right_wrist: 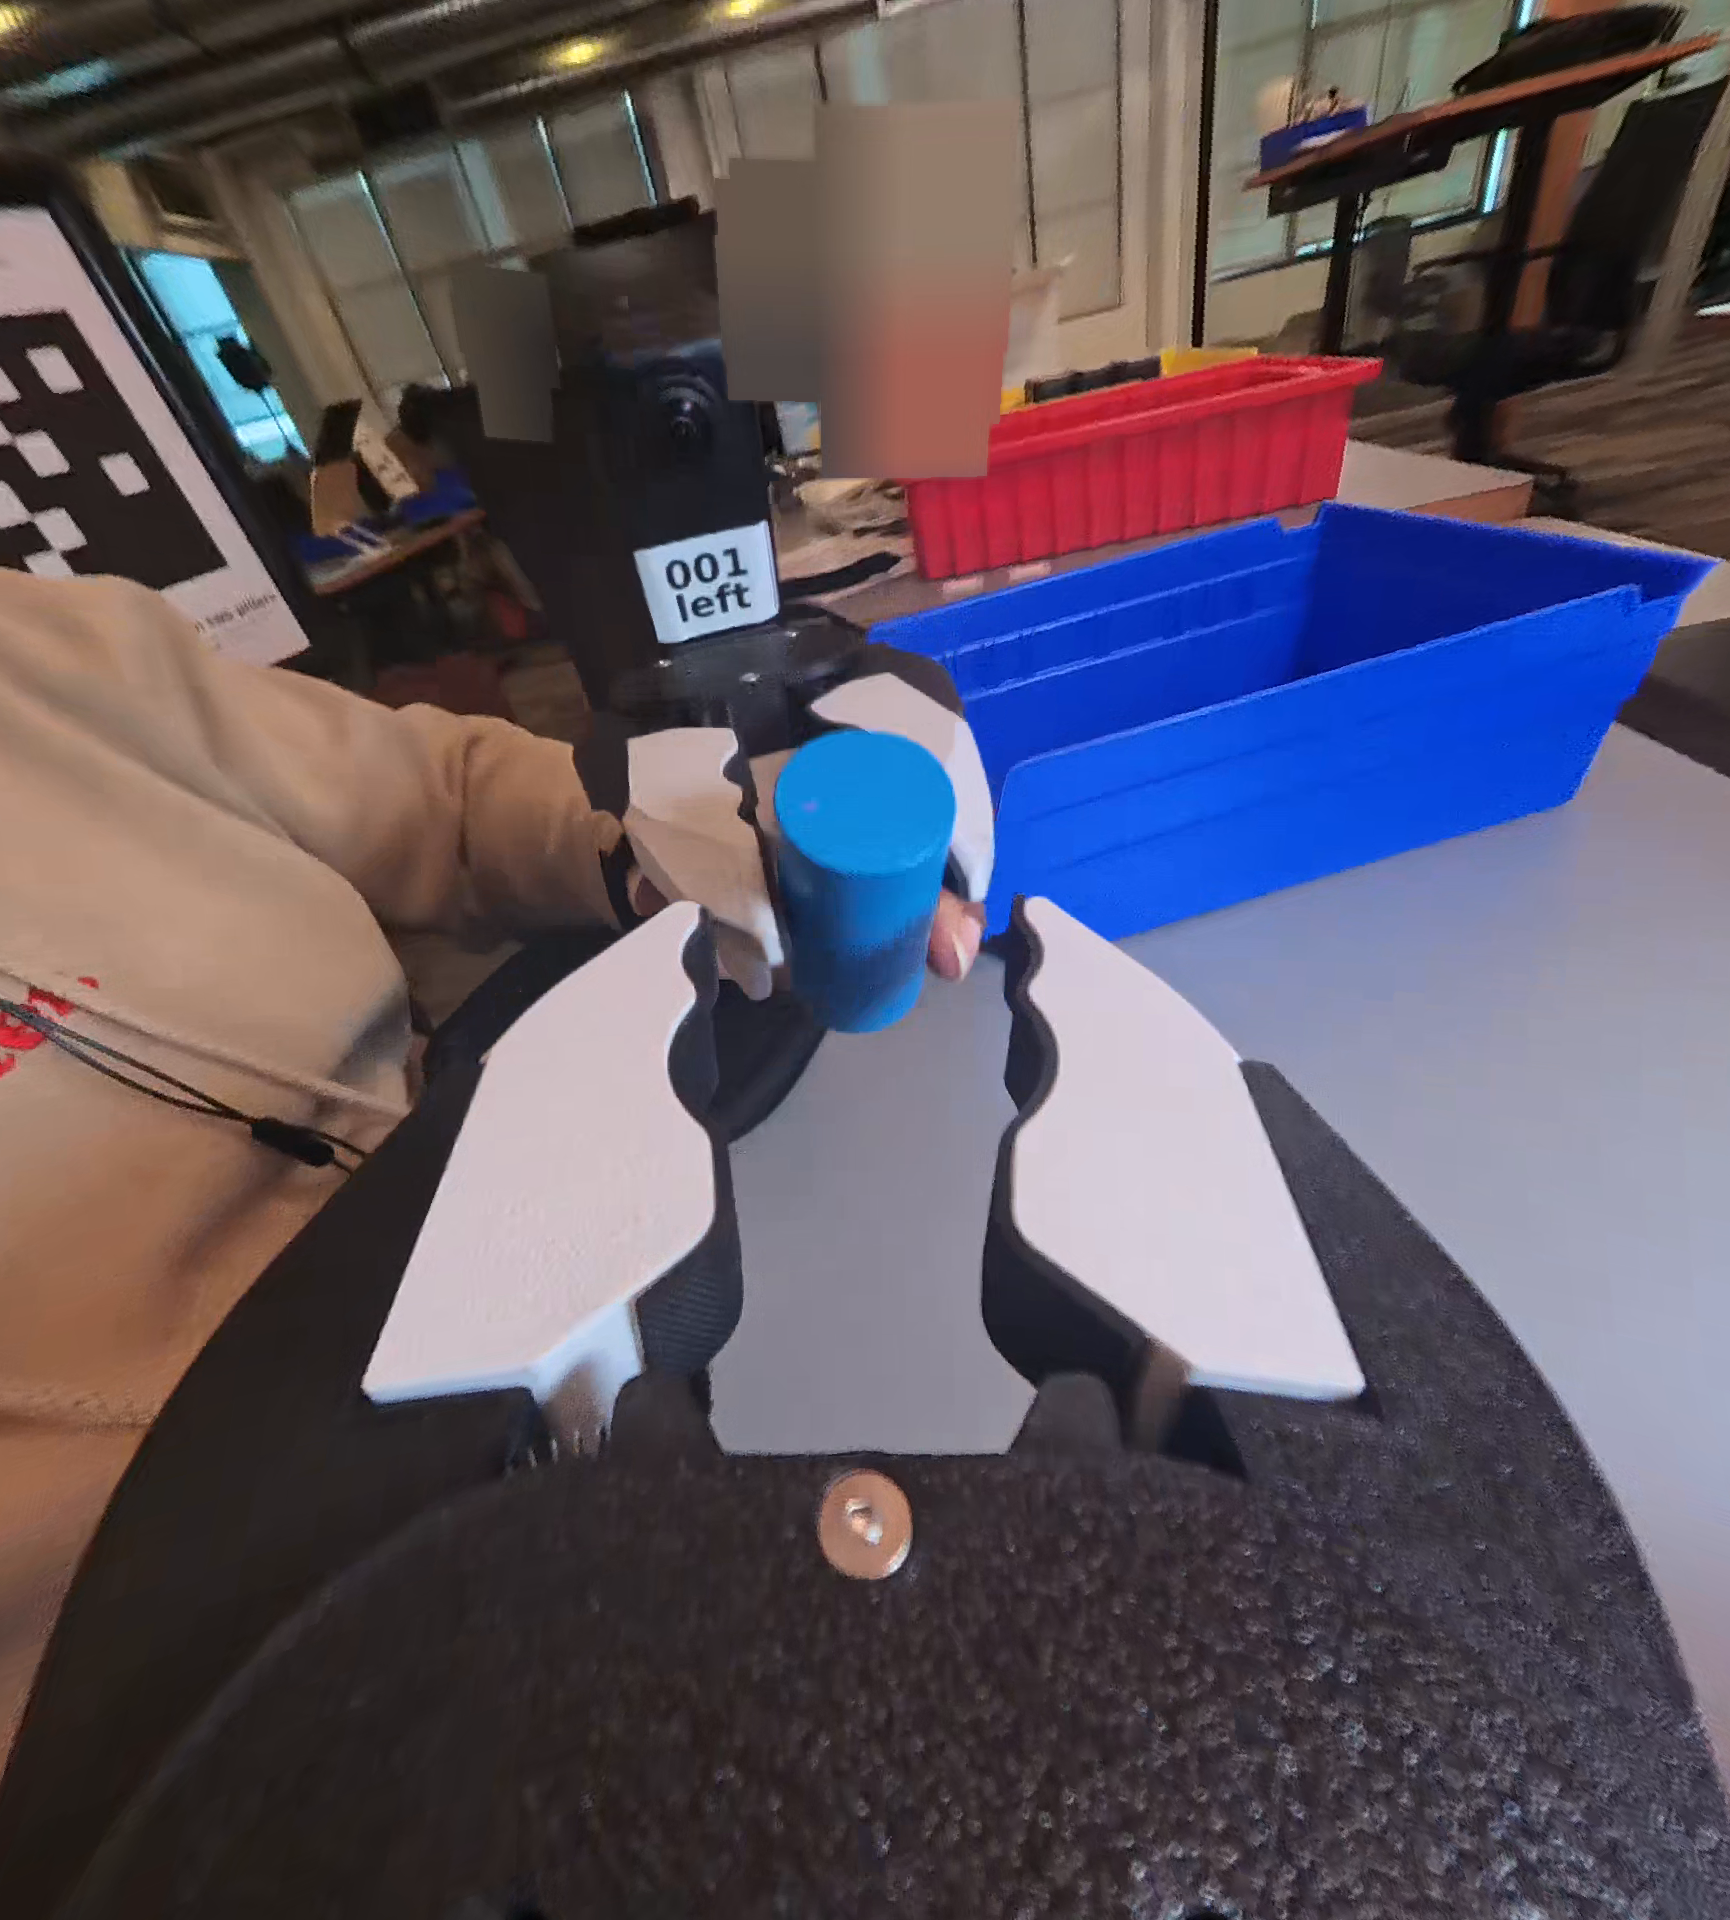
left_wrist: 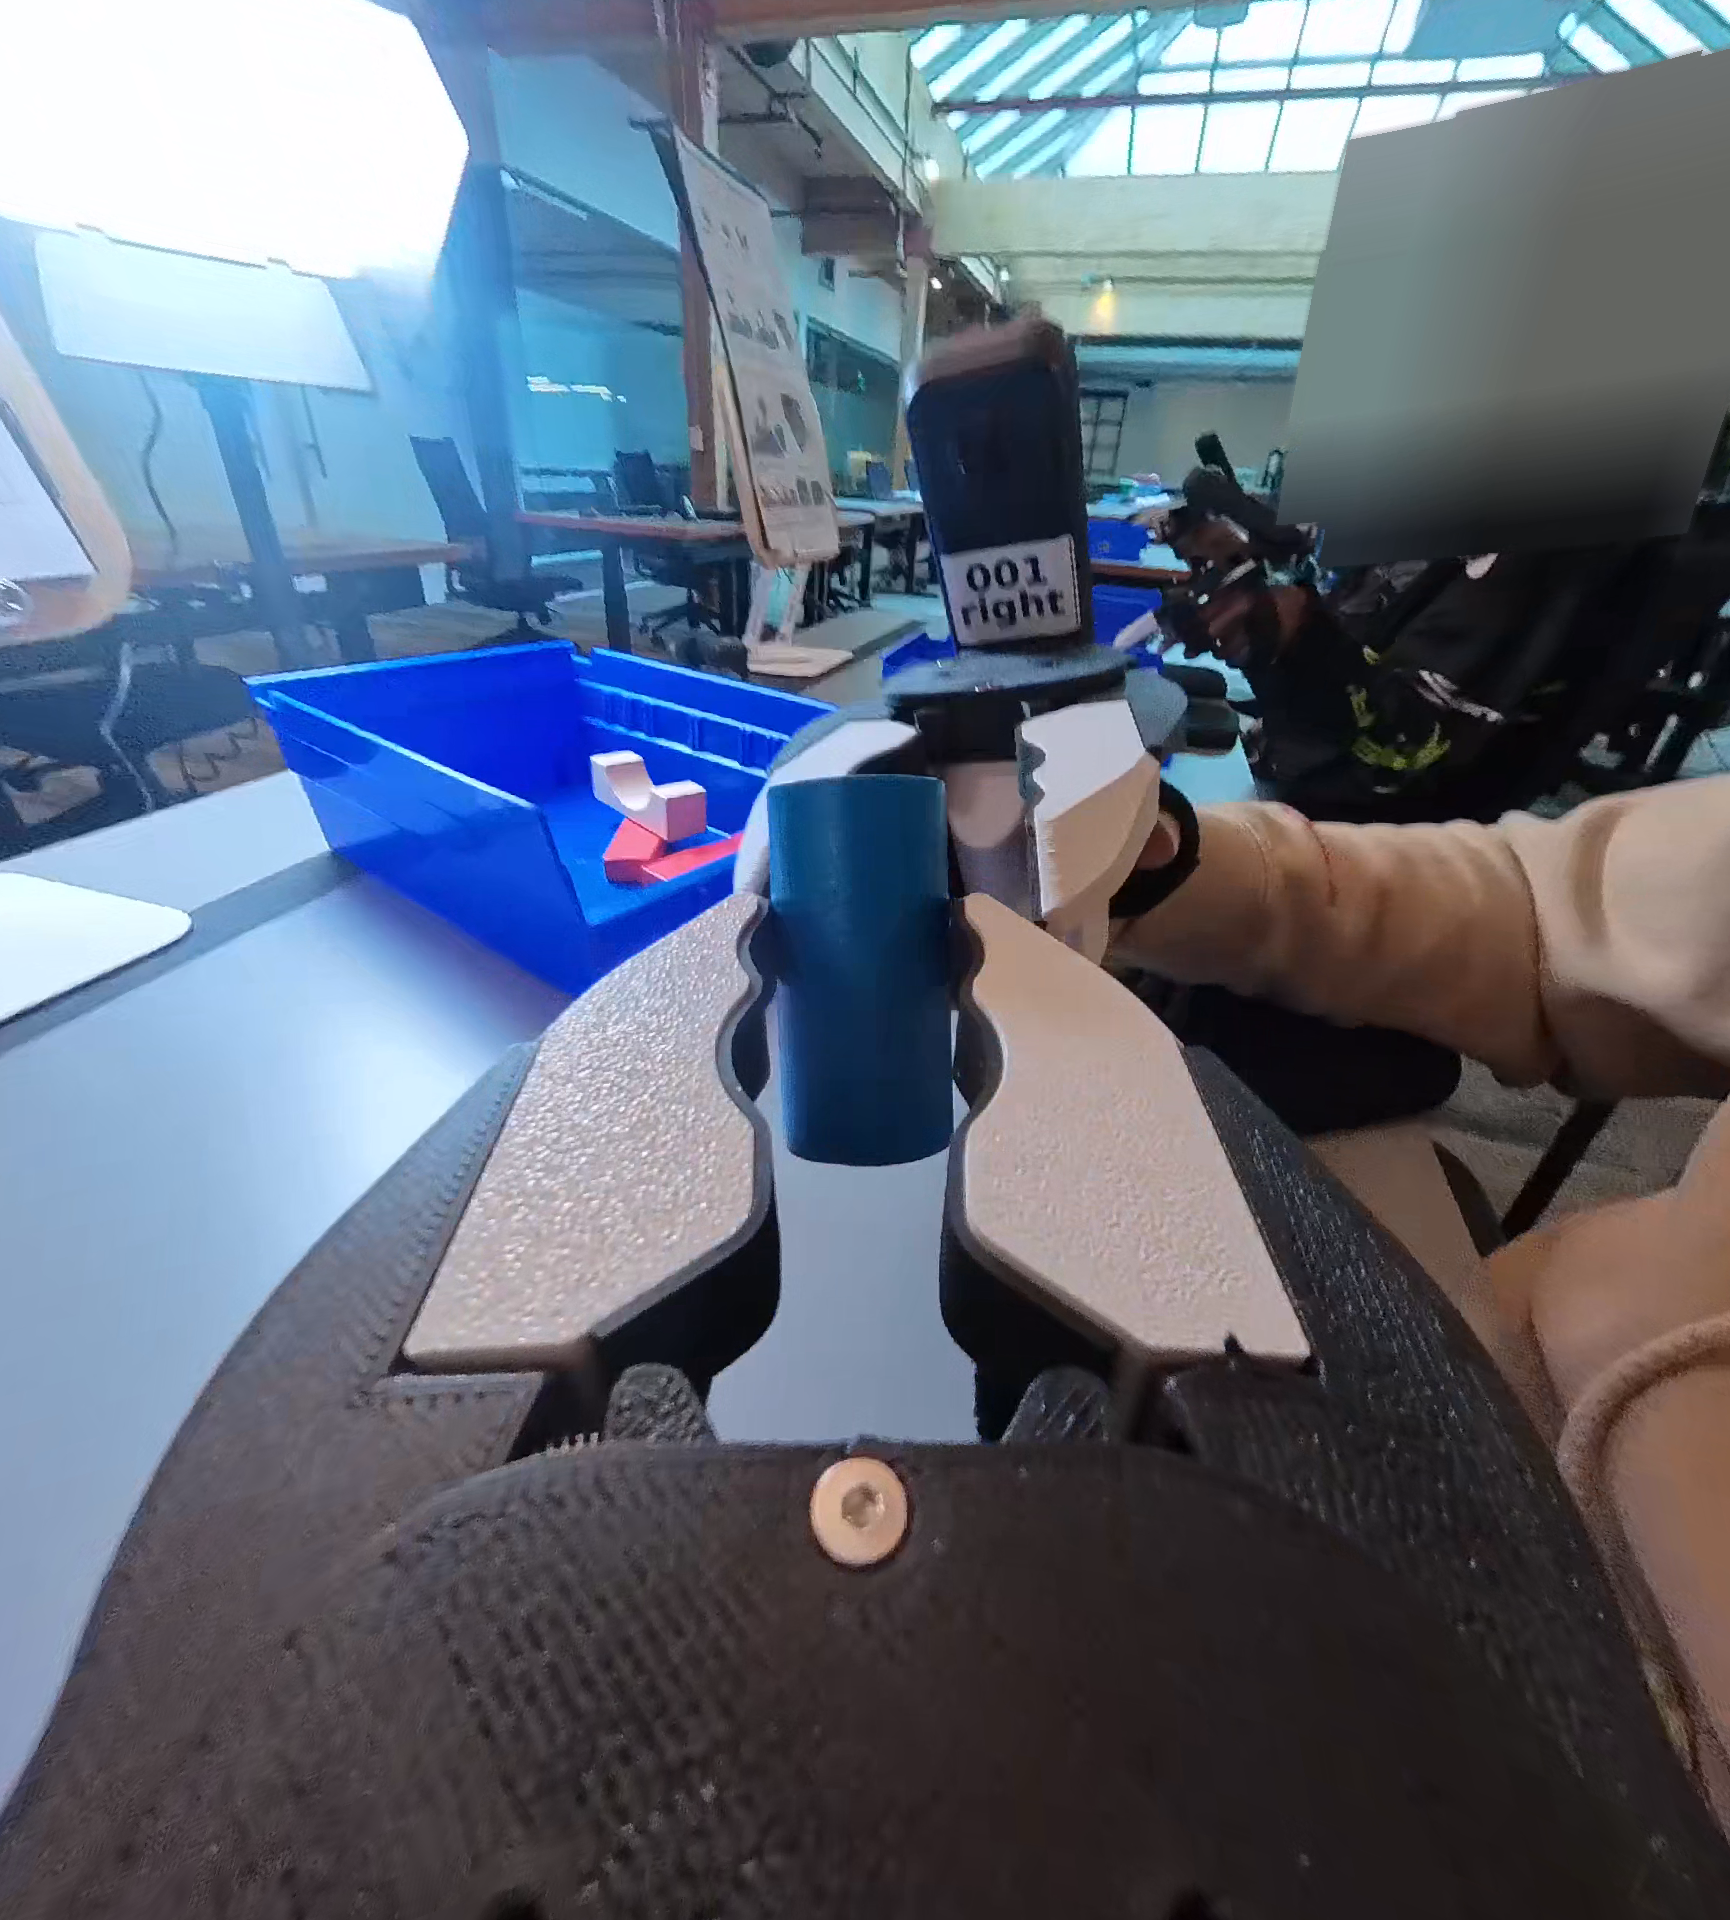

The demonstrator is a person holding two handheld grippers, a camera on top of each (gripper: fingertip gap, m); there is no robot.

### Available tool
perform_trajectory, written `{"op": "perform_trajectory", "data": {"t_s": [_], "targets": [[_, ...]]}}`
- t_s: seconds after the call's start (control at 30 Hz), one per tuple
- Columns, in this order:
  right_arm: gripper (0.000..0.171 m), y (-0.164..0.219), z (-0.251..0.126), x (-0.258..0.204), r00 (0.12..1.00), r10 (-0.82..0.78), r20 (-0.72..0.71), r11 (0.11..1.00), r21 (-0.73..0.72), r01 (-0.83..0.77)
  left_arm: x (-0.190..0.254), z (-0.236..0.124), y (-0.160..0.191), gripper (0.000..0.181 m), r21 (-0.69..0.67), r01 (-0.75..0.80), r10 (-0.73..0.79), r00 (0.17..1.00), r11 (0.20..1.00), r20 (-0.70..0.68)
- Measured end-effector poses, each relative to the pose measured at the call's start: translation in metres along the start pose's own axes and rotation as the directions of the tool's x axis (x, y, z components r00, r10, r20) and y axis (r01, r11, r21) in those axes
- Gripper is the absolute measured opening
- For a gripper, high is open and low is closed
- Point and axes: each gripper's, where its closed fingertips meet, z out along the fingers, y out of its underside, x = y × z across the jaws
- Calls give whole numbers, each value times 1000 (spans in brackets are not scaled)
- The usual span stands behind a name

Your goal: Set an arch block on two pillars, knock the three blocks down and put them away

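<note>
from left to right, the blue bin already holds the arch block and a red block, while the left gripper clamps the upright blue cylinder, likely bin-bound, and the right gripper gapes empty opposite.

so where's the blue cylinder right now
The blue cylinder is upright, pinched in the left gripper above the grey table, just in front of the blue bin; the right gripper faces it, open.
</note>
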Motion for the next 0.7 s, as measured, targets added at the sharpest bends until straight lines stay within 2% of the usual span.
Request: {"op": "perform_trajectory", "data": {"t_s": [0.17, 0.27, 0.43, 0.53, 0.7], "targets": [[53, 11, 5, -1, 1000, -20, -12, 998, -54, 19, 3, 3, 19, 32, -58, -25, 23, 999, 998, -31], [47, 8, 2, 2, 1000, -7, -27, 999, -49, 5, -2, 4, 24, 32, -89, -68, 69, 998, 994, 9], [36, 10, 2, 17, 988, -28, -154, 995, -97, 13, -10, 5, 34, 32, -149, -122, 133, 989, 981, 70], [35, 22, 10, 20, 978, -64, -201, 986, -163, 31, -9, 8, 43, 32, -194, -158, 174, 982, 968, 72], [34, 26, 12, 26, 968, -67, -242, 984, -176, 24, -13, 9, 50, 32, -220, -153, 175, 981, 964, 87]]}}
